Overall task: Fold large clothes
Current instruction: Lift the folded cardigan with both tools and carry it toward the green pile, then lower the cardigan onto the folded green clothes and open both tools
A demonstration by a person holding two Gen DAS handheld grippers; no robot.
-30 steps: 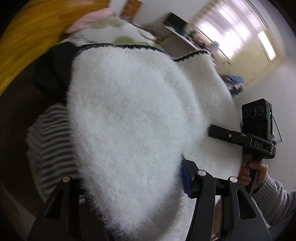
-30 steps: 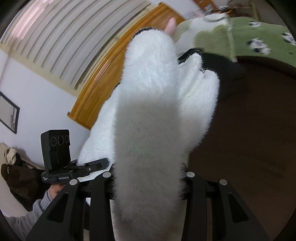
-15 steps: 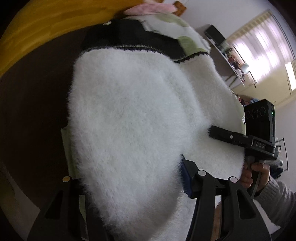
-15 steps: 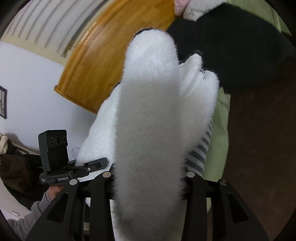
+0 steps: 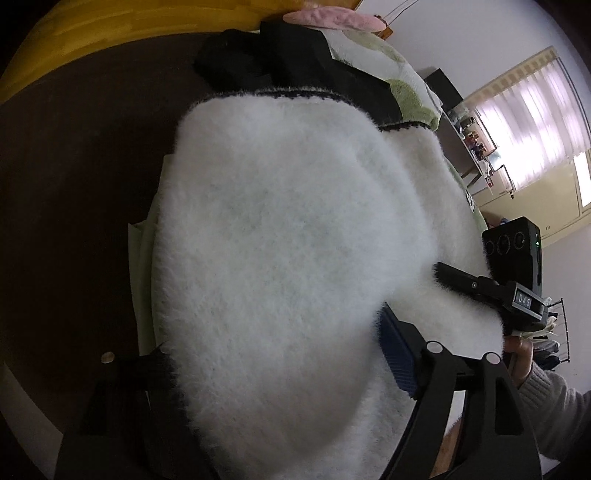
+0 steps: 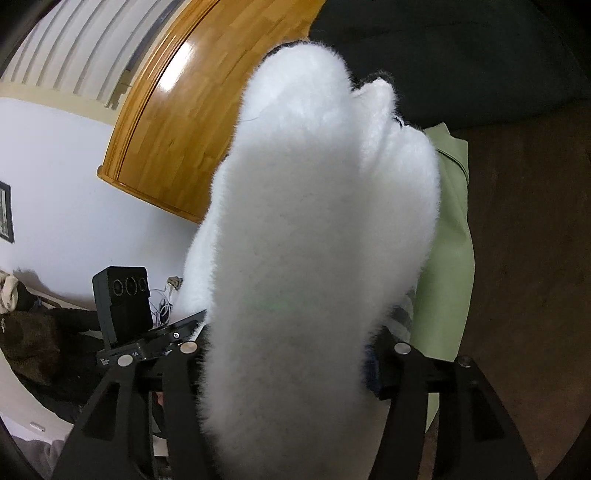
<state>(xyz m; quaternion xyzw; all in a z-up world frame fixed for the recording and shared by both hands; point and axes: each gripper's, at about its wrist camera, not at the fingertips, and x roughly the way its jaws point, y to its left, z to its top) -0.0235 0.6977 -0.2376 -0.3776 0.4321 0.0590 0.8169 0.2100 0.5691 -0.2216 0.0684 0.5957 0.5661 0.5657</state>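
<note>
A fluffy white garment (image 5: 280, 236) with a dark trimmed edge fills both views; it also shows in the right wrist view (image 6: 317, 229). My left gripper (image 5: 273, 365) is shut on its near edge, the fabric bulging between the jaws. My right gripper (image 6: 288, 354) is shut on another part of the same garment, which hangs over its fingers. The right gripper also shows at the right of the left wrist view (image 5: 491, 284), and the left gripper at the lower left of the right wrist view (image 6: 155, 332). The garment hangs over a light green cloth (image 6: 450, 229) on the dark brown bed cover.
A black garment (image 5: 280, 59) and a pink item (image 5: 332, 18) lie beyond, near the wooden headboard (image 6: 177, 110). A striped cloth (image 6: 402, 317) peeks out under the white garment. A window with blinds (image 5: 532, 122) is at the far right.
Both grippers have carried the white garment lower and further over the bed. The striped cloth is now mostly covered and the green cloth shows beside the garment.
</note>
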